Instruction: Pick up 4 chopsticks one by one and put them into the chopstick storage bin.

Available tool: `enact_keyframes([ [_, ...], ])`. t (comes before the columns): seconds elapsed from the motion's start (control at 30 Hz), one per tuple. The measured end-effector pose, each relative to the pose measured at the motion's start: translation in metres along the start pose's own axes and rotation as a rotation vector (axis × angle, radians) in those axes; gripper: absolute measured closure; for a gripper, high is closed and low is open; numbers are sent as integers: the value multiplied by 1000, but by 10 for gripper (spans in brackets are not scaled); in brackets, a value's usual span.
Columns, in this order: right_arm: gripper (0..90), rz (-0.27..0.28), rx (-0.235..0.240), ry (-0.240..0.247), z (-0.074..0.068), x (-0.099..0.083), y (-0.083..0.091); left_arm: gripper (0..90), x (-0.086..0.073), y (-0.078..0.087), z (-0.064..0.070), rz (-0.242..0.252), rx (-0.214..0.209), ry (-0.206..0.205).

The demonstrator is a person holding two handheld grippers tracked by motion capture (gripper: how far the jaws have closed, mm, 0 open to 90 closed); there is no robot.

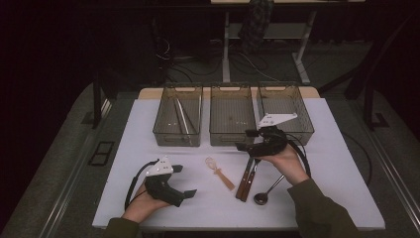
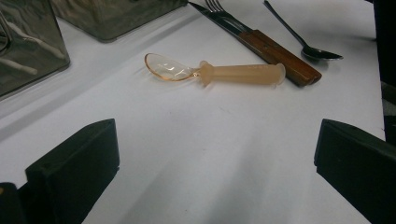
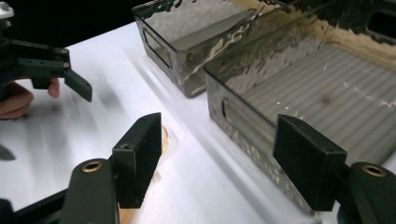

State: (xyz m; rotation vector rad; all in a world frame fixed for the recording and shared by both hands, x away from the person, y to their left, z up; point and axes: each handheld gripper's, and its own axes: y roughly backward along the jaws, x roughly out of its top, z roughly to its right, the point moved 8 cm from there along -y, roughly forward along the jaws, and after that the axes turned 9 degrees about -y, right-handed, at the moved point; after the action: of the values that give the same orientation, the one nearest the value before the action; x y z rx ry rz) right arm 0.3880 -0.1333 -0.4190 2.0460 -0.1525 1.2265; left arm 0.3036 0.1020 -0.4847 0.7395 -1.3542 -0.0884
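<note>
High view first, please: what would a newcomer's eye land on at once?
Probably the three smoky bins in a row at the white table's far side. Then the cutlery in the middle: a translucent orange spoon, wooden-handled knife and fork, a metal spoon. The left tool and right tool hover open.

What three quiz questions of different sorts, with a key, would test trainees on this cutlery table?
1. True or false: the left gripper holds the orange spoon.
2. How many clear bins stand in the row at the far side of the table?
3. Which lies nearest the metal spoon: (a) the wooden-handled knife and fork, (b) the left bin?

Key
1. False: its jaws stand open, apart from the spoon.
2. Three.
3. (a).
</note>
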Motion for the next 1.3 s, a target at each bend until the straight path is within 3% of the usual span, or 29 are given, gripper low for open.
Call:
enact_keyframes([
  [0.33, 291, -10, -7, -8, 6, -35, 25, 0, 0, 0, 0, -3, 2, 1],
  [0.47, 282, 7, 6, -15, 6, -51, 39, 0, 0, 1, 0, -2, 1, -4],
  [0.67, 267, 35, -13, -20, 12, -68, 52, 0, 0, 0, 1, -6, 2, -6],
  [1.3, 271, -36, -69, -54, 26, -106, 73, 0, 1, 0, 3, -9, 3, -12],
])
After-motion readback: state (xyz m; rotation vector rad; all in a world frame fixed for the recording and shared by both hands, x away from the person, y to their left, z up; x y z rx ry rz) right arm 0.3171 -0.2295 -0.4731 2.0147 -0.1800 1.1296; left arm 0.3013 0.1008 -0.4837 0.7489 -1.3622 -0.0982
